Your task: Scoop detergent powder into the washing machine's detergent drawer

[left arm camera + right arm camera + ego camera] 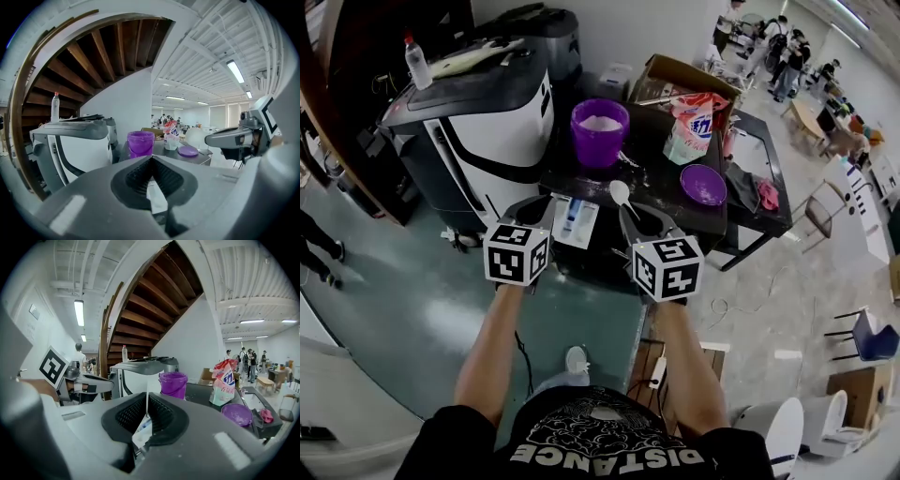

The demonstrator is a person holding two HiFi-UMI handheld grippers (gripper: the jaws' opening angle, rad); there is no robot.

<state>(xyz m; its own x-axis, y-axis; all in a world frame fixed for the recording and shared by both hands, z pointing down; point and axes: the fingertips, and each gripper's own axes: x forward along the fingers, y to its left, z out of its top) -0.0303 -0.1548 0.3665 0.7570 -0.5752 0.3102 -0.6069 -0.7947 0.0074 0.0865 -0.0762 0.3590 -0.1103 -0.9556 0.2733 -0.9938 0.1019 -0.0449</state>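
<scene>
My right gripper is shut on the handle of a white spoon, whose bowl points up and away toward the table. In the right gripper view the handle shows as a thin white strip between the closed jaws. My left gripper hangs beside it, shut and holding nothing. Just below and between both grippers is the white detergent drawer, pulled out, with a blue insert. A purple bucket holding white powder stands on the dark top behind it. A detergent bag stands to the right.
A purple lid dusted with powder lies on the dark top. A white and grey machine with a bottle on it stands to the left. A cardboard box is behind. People stand far back at the right.
</scene>
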